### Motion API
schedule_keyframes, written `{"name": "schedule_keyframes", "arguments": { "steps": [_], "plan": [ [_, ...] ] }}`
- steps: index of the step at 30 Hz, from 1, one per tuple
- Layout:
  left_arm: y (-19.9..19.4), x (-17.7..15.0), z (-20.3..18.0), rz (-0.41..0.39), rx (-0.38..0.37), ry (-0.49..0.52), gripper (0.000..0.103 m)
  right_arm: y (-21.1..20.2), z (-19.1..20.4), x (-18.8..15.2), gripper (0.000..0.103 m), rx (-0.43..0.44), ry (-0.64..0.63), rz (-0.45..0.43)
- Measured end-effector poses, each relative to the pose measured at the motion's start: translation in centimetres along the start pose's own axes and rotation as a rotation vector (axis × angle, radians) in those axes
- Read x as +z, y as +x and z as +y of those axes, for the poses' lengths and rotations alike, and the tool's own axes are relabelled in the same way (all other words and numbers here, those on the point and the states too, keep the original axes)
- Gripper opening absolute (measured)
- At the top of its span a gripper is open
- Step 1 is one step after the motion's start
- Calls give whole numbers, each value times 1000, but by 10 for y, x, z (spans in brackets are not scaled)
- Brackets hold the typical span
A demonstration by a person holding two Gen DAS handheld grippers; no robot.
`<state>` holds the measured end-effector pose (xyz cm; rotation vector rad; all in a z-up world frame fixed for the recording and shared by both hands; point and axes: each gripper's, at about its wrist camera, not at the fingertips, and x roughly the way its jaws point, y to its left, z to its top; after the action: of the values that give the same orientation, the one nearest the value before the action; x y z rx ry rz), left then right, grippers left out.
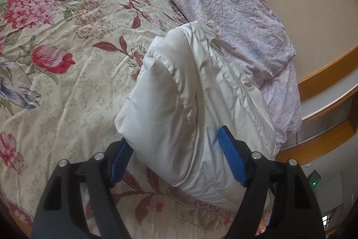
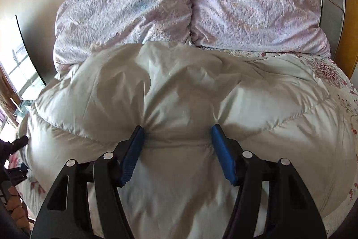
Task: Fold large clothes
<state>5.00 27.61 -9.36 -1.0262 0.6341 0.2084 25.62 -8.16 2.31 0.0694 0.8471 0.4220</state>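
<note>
A white padded jacket [image 2: 179,109] lies in a puffy heap on the floral bedspread [image 1: 67,59], its far edge touching the two lilac pillows [image 2: 257,8] at the head of the bed. The right gripper [image 2: 177,140] stands over the middle of the jacket with its blue pads [image 2: 134,151] set fairly wide, pressing into a pinched ridge of quilting between them; the jaws bracket the fabric without having closed on it. The left gripper [image 1: 173,150], seen from its own camera at the jacket's end nearest the pillows, is likewise spread wide around a thick rolled bulge of the garment, one pad [image 1: 230,156] resting against the cloth and the other half hidden behind it. Whether either tool has any real bite on the material cannot be told.

The danger lies in the bulk. The jacket looks slick and springy, and jaws closing on so fat a roll may take only the outer shell, letting the filling slide free and the fold fall open. A lift from the middle ridge could drag the whole heap rather than turn one layer. A pull toward the pillows might also catch the bedspread beneath the jacket, or nudge the nearer pillow out of place.
</note>
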Motion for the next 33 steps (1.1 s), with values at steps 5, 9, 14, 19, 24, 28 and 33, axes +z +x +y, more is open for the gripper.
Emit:
{"name": "schedule_keyframes", "arguments": {
  "steps": [5, 9, 14, 19, 24, 28, 33],
  "plan": [
    [9, 2, 2, -5, -19, -10, 75, 15, 12, -6, 66, -59, -74, 12],
    [13, 5, 4, -13, -31, -26, 75, 19, 13, -9, 66, -67, -89, 14],
    [18, 9, 3, -24, -38, -43, 75, 21, 13, -12, 66, -67, -77, 9],
    [23, 16, 1, -34, -43, -60, 75, 24, 11, -13, 66, -51, -71, 18],
    [27, 21, 2, -41, -58, -84, 75, 26, 11, -14, 66, -40, -65, 19],
    [27, 24, 7, -45, -106, -132, 72, 26, 11, -15, 66, -38, -64, 18],
    [22, 25, 12, -46, -158, -154, 53, 26, 11, -15, 66, -38, -64, 17]
  ]
}}
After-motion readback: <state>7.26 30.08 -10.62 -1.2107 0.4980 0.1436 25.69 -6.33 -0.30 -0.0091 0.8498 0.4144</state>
